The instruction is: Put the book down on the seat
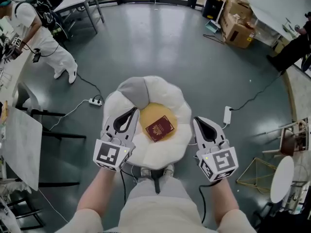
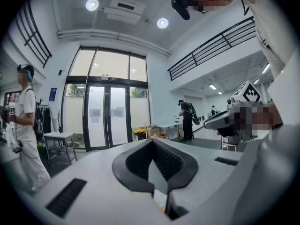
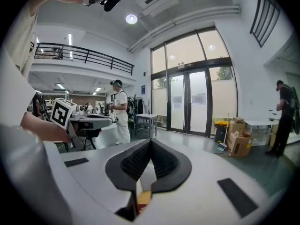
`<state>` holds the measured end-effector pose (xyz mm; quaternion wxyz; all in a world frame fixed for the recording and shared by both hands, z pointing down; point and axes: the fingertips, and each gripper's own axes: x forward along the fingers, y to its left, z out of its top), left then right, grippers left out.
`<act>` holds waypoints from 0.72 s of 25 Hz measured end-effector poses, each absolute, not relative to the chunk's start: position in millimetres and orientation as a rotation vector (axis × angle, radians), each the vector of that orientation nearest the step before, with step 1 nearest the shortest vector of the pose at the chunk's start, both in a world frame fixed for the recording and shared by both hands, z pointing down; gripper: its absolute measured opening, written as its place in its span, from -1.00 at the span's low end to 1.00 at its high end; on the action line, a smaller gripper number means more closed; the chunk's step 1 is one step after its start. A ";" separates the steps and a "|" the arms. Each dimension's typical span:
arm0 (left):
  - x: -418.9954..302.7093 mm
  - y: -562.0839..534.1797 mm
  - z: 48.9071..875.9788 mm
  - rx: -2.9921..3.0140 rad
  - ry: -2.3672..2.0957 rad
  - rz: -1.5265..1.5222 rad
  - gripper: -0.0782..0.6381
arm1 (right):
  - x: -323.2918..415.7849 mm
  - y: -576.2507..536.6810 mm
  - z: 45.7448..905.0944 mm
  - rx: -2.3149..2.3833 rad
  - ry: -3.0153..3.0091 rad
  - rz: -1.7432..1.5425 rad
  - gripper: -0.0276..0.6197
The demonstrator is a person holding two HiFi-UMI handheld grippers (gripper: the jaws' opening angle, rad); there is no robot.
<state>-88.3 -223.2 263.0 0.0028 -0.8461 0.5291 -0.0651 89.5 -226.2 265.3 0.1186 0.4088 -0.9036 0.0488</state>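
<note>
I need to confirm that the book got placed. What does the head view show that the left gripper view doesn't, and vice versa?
Only the head view: the book lying on the seat, and a power strip on the floor.
Only the left gripper view: glass doors, ceiling lights and a balcony railing.
Both: the left hand-held gripper and the right hand-held gripper, each shut and empty, and the person in white.

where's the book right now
In the head view the red book lies on the yellow centre of the white flower-shaped seat, mid-frame, between the left gripper and the right gripper, held by neither.
</note>
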 end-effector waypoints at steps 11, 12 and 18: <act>-87.2 -155.6 136.1 -2.655 1.551 -0.005 -0.77 | 99.9 -168.0 112.3 1.288 -2.713 -0.261 -0.92; -88.0 -149.9 131.7 -2.640 1.558 0.010 -0.77 | 99.3 -162.7 108.1 1.291 -2.718 -0.287 -0.92; -90.3 -118.5 132.8 -2.564 1.568 0.001 -0.77 | 89.8 -140.2 110.8 1.289 -2.868 -0.103 -0.92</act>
